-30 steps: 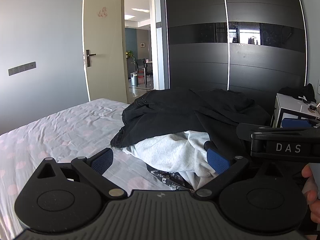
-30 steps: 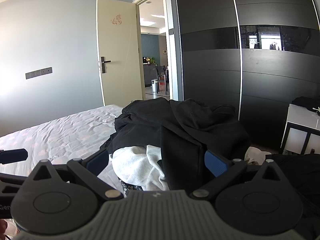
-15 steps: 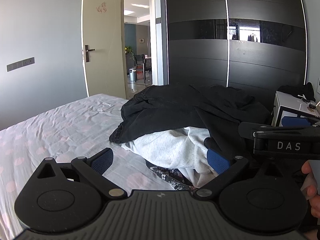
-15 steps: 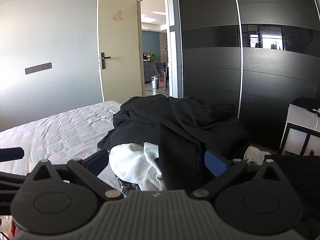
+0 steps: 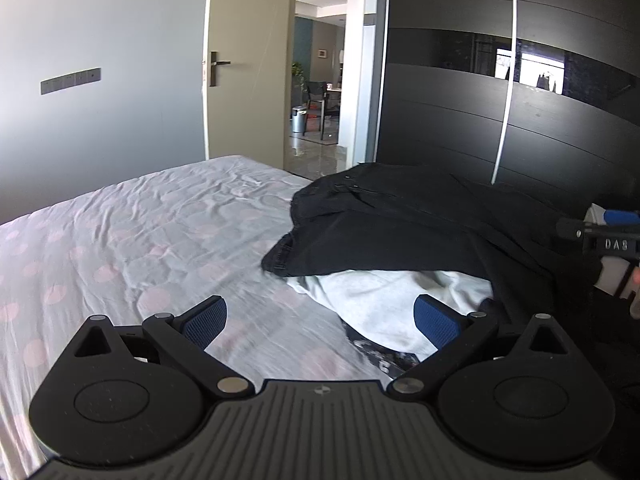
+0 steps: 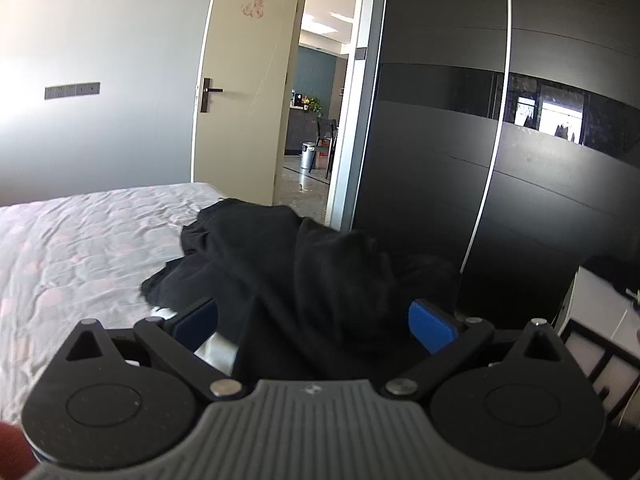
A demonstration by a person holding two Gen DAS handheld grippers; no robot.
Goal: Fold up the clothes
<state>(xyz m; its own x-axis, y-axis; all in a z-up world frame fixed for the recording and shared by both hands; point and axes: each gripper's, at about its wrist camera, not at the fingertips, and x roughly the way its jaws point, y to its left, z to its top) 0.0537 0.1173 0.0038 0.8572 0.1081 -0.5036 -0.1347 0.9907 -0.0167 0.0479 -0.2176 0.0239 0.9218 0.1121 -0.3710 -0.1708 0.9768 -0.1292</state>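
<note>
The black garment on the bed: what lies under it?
Under the black garment a light grey garment sticks out, and below that a dark patterned cloth shows at the edge. How far they go beneath, or what else is there, stays covered.

Bed sheet (image 5: 132, 240): pale grey-lilac with faint pink dots, left of and beneath the left gripper (image 5: 320, 316). Gripper body black, base ribbed grey, finger pads (image 5: 206, 320) blue. Ahead and to its right: black garment (image 5: 400, 236) over a light grey garment (image 5: 384, 296); a black-and-white printed cloth (image 5: 384, 360) shows at the edge just below. Beyond: cream door (image 5: 248, 60), black wardrobe (image 5: 480, 112) with white vertical strips, grey-blue wall (image 5: 100, 20).
</note>
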